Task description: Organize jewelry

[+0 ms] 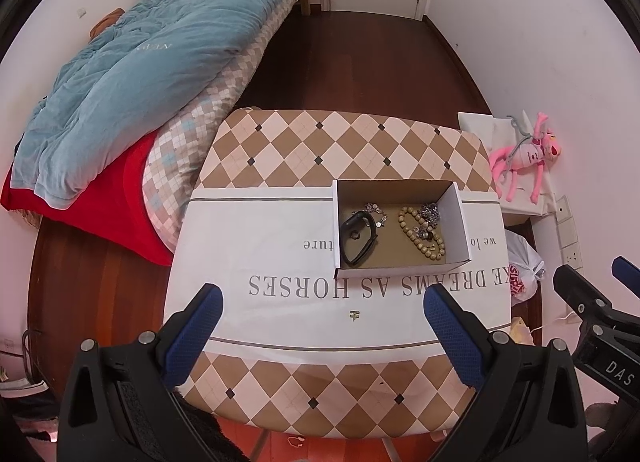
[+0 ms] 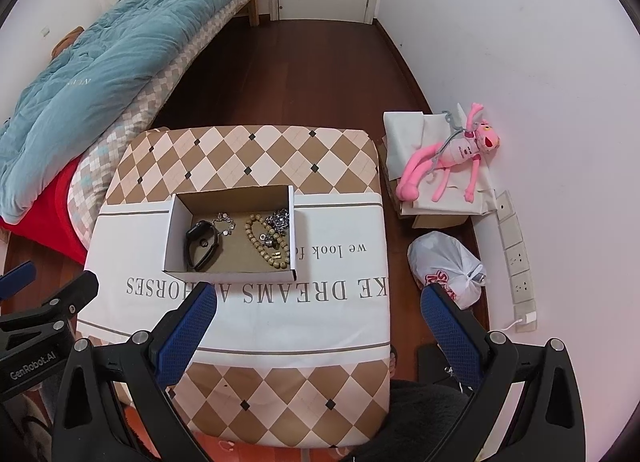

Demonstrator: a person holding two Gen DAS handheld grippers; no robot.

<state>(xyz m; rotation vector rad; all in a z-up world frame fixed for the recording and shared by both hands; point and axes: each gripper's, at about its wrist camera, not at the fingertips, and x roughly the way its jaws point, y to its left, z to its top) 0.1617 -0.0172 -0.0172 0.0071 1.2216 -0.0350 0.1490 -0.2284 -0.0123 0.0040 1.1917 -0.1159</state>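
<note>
Open white cardboard box [image 1: 400, 222] w/ wooden bead bracelet [image 1: 422, 232] and black band [image 1: 358, 238] sits on the checkered surface [image 1: 320, 142], ahead of both. Left gripper [image 1: 323, 314] spread wide, empty. Right gripper [image 2: 318, 310] likewise (box ahead-left of it).

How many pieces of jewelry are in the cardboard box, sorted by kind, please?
In the cardboard box:
Black band: 1
Wooden bead bracelet: 1
Silver disc bracelet: 1
Silver chain cluster: 1
Total: 4, though small bits among the beads are unclear.
</note>
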